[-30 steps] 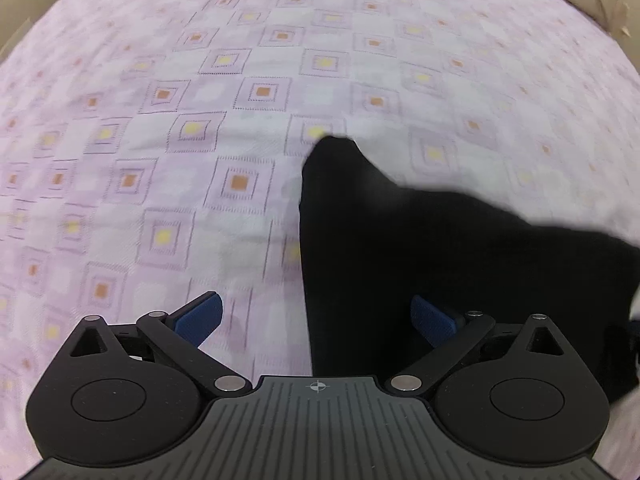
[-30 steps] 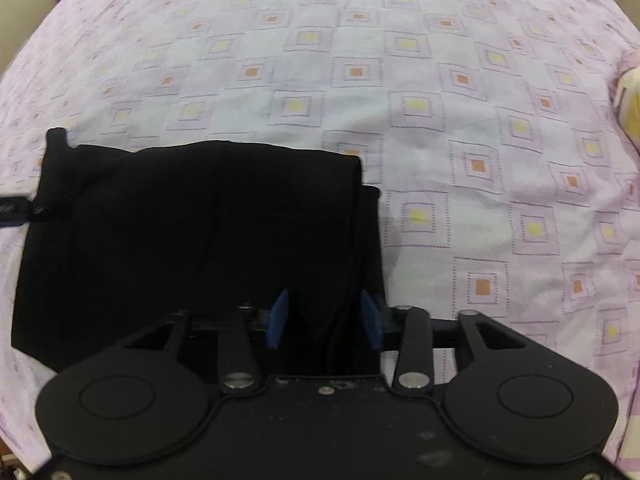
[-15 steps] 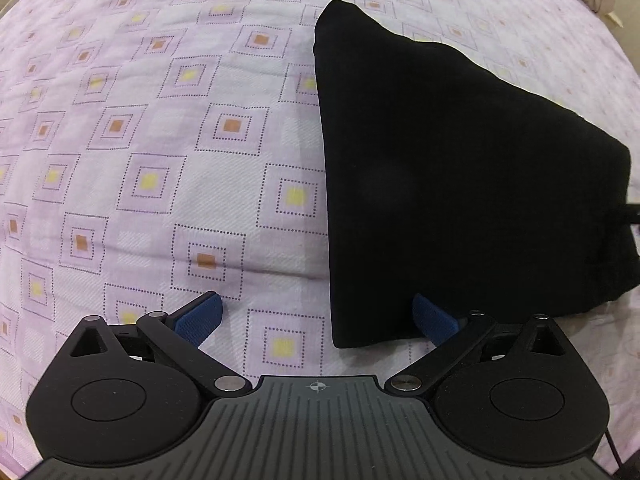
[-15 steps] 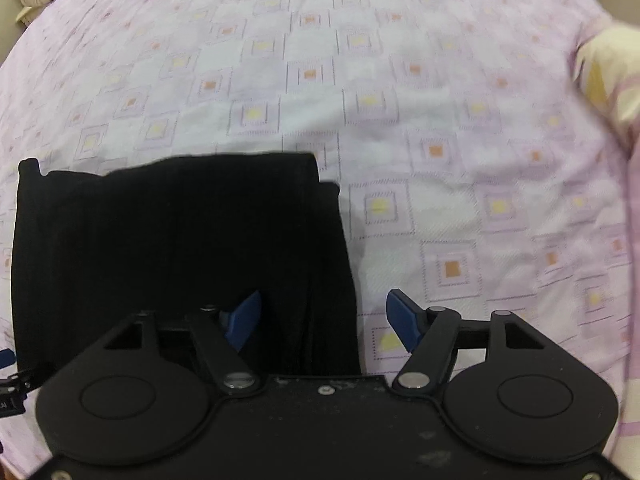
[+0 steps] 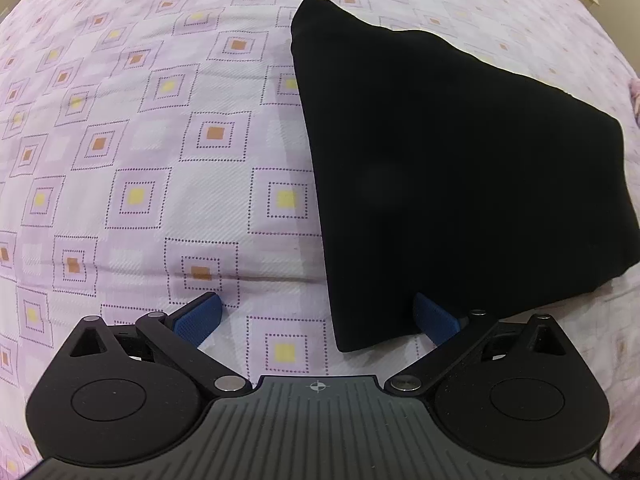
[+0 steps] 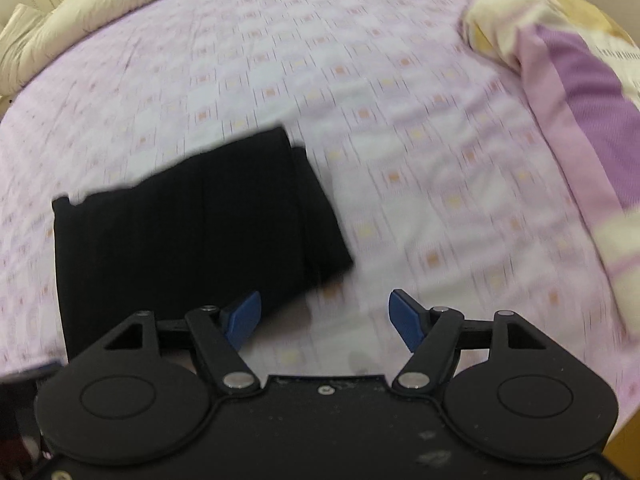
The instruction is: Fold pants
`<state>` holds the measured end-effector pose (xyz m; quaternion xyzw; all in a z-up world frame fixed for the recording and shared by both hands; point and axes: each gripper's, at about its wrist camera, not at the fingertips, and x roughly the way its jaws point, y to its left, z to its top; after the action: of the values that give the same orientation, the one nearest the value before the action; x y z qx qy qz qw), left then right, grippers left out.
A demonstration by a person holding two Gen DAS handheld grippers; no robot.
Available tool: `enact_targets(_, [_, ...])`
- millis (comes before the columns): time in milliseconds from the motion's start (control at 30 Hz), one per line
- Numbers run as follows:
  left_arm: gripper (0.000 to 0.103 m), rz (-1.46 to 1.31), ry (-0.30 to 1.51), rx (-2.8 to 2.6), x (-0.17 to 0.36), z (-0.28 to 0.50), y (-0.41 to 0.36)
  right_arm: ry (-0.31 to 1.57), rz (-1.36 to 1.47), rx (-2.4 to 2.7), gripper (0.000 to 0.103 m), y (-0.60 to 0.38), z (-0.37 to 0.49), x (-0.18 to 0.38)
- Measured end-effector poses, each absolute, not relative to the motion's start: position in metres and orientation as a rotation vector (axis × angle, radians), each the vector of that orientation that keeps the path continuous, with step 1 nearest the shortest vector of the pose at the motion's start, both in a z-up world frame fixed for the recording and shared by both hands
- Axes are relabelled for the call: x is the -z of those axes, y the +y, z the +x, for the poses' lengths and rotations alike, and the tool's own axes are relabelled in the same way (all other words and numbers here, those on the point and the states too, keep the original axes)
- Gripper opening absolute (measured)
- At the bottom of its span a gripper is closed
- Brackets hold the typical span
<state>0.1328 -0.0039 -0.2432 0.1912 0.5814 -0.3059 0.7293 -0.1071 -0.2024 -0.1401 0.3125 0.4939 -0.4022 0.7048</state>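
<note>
Nearest, the left tool [image 5: 316, 320] hangs released, its right blue pad against the near edge of the folded black pants [image 5: 460, 176]. These fill the frame's right half on the bed [image 5: 140, 160], long axis running up-left. The right tool [image 6: 326, 314], also released, sees the pants [image 6: 192, 240] at lower left. No writing is readable.

Motion-blurred bedsheet [image 6: 400, 128] (right wrist view)

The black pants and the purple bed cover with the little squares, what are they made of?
The black pants look like soft matte cloth, maybe a knit or cotton: no shine, limp folded edges. The exact fibre cannot be told. The bed cover looks like thin woven fabric, likely cotton: fine diagonal ribbing and small creases show between its printed squares.
</note>
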Motion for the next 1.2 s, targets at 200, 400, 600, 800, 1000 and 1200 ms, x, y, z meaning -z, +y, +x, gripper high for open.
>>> enact_targets(200, [0.103,0.406,1.271,0.662,0.239,0.128,0.0,1.108,0.721,0.92,0.074,-0.165,-0.121,0.149])
enact_targets(400, [0.103,0.367,1.225,0.639,0.238,0.12,0.005,1.039,0.65,0.895,0.076,-0.161,-0.119,0.139])
enact_targets(600, [0.082,0.326,1.194,0.631,0.225,0.108,0.012,0.927,0.536,0.812,0.077,-0.185,-0.11,0.139])
enact_targets(800, [0.069,0.404,1.018,0.647,0.188,0.084,0.0,0.924,0.461,0.721,0.078,-0.227,-0.089,0.146])
enact_targets(1000, [0.069,0.426,1.0,0.637,0.181,0.095,-0.02,0.986,0.486,0.619,0.08,-0.27,-0.069,0.166])
enact_targets(1200, [0.069,0.481,1.053,0.63,0.198,0.111,-0.041,1.048,0.512,0.535,0.08,-0.294,-0.056,0.185])
